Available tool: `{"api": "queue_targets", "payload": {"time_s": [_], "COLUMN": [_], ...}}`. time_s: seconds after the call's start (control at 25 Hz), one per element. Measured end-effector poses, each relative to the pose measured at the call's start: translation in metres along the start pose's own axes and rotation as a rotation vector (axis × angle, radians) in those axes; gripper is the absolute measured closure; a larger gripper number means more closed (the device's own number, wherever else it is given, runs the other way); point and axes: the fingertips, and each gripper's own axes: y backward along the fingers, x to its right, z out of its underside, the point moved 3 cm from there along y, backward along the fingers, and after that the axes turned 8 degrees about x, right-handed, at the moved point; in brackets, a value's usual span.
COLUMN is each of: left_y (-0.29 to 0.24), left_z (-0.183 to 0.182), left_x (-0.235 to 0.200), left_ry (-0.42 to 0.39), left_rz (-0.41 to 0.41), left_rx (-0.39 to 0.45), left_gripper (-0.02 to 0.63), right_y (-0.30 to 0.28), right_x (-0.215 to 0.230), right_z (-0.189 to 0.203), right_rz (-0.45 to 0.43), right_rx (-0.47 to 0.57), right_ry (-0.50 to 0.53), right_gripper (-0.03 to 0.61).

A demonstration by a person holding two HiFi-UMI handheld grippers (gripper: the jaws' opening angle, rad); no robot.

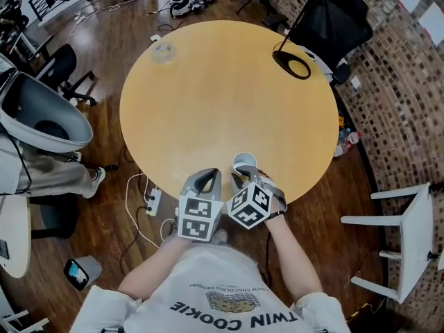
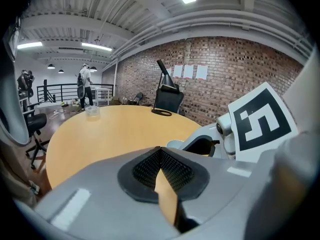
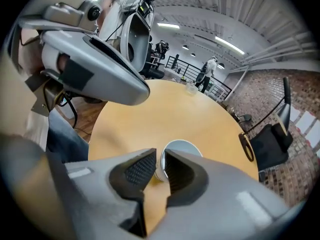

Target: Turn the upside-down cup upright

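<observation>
At the near edge of the round wooden surface: one white cup, open mouth facing up. Right hand-held gripper, over that same edge, clamped on the cup's wall, one pad inside the rim and one outside. Left hand-held gripper, also at the surface's near edge, jaws together, nothing between them.

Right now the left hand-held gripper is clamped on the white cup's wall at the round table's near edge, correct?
Wrong side. The right hand-held gripper is clamped on the wall of the white cup at the near edge of the round table; the right gripper view shows it. The left hand-held gripper is shut, empty.
</observation>
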Motion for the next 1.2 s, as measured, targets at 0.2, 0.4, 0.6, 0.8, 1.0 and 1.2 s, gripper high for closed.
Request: {"api": "queue_targets", "payload": {"time_s": [0.2, 0.4, 0.6, 0.8, 1.0, 1.2], "left_y": [-0.003, -0.002, -0.002, 0.000, 0.002, 0.006], "left_z": [0.002, 0.004, 0.002, 0.001, 0.003, 0.003], "left_x": [-0.001, -0.001, -0.002, 0.001, 0.000, 0.001], "left_ry": [0.004, 0.006, 0.007, -0.001, -0.007, -0.012], "left_rz": [0.012, 0.011, 0.008, 0.013, 0.013, 0.012], "left_rx": [-0.006, -0.005, -0.003, -0.006, -0.008, -0.011], "left_gripper": [0.607, 0.607, 0.607, 0.607, 0.607, 0.607], "right_y": [-0.002, 0.001, 0.009, 0.019, 0.023, 0.021], "right_x": [0.002, 0.000, 0.006, 0.015, 0.021, 0.023], "right_z": [-0.001, -0.002, -0.008, -0.008, 0.006, 0.024], "right_rz": [-0.013, -0.034, -0.041, -0.089, -0.155, -0.210], "right_rx": [0.000, 0.016, 0.094, 0.268, 0.444, 0.563], "right_ry": [-0.052, -0.111, -0.257, -0.626, -1.015, -1.287], "right_gripper": [0.557, 0.558, 0.558, 0.558, 0.558, 0.558]}}
